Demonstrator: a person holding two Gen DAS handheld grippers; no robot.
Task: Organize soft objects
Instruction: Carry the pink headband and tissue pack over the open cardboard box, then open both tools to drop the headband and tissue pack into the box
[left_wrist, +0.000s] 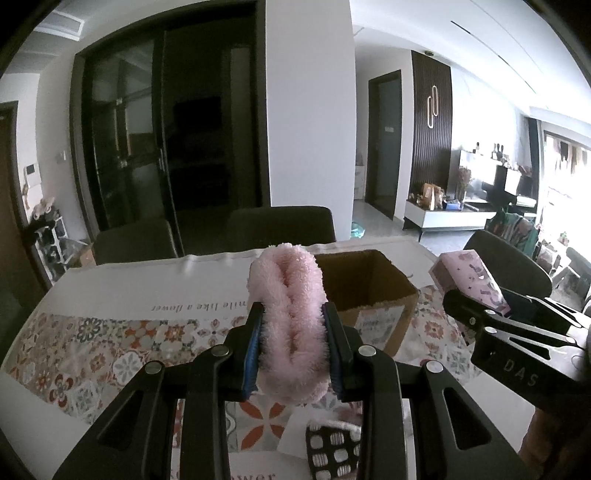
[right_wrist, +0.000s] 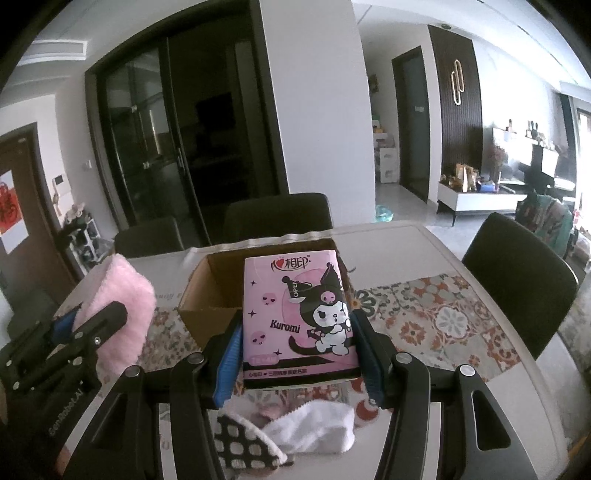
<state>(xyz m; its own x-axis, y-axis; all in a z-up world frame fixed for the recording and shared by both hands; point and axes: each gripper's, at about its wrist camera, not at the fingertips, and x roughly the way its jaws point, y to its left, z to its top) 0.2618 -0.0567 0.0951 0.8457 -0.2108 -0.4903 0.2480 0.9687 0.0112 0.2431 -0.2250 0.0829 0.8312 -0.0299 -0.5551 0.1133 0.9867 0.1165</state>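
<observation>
Over the table (right_wrist: 424, 251), my left claw (left_wrist: 293, 345) pinches the towel (left_wrist: 290, 317) and my right claw (right_wrist: 297, 354) the tissues (right_wrist: 295, 314), both lifted, I judge, for dropping into the box (right_wrist: 218, 291).

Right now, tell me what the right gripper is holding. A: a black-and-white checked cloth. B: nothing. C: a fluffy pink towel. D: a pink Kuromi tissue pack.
D: the right gripper is shut on the pink Kuromi tissue pack, raised in front of the cardboard box; the fluffy pink towel sits in the left gripper.
</observation>
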